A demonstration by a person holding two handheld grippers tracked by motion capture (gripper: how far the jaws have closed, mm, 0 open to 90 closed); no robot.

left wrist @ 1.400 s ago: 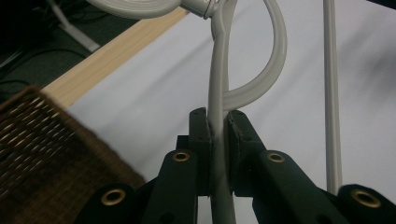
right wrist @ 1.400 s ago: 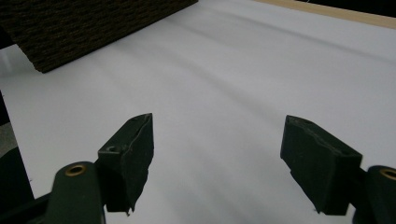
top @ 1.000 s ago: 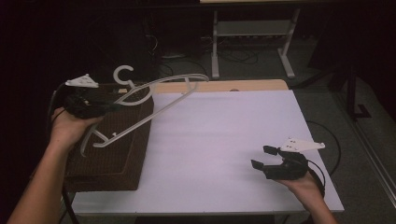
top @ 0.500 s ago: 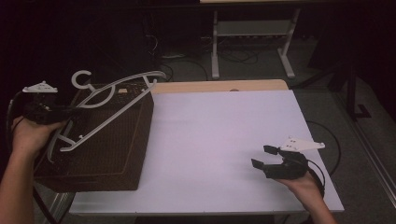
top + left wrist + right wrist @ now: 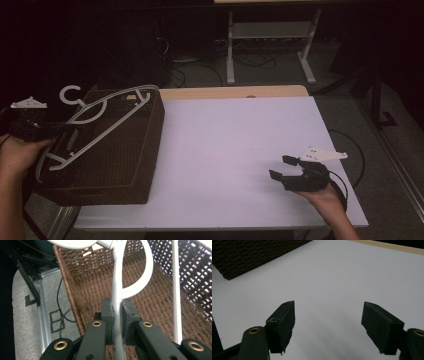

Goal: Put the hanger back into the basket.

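The white hanger [image 5: 95,125] is held tight in the left claw [image 5: 116,315], whose two jaws press on a thin white bar of it. The hanger reaches out ahead of this claw and hangs over the open top of the brown basket [image 5: 120,165]. Its hook [image 5: 70,94] points away, past the claw. It looks like the hanger is held this way so it can go down into the basket, which sits just under and in front of the claw at the near left end of the counter [image 5: 240,150]. The left hand [image 5: 17,155] holds its claw up off the counter's edge, arm coming in from below. The right claw [image 5: 282,167] is far off to the other side, jaws wide and holding nothing. It sits low over the bare white counter, probably just waiting. The right hand [image 5: 325,192] is behind it.
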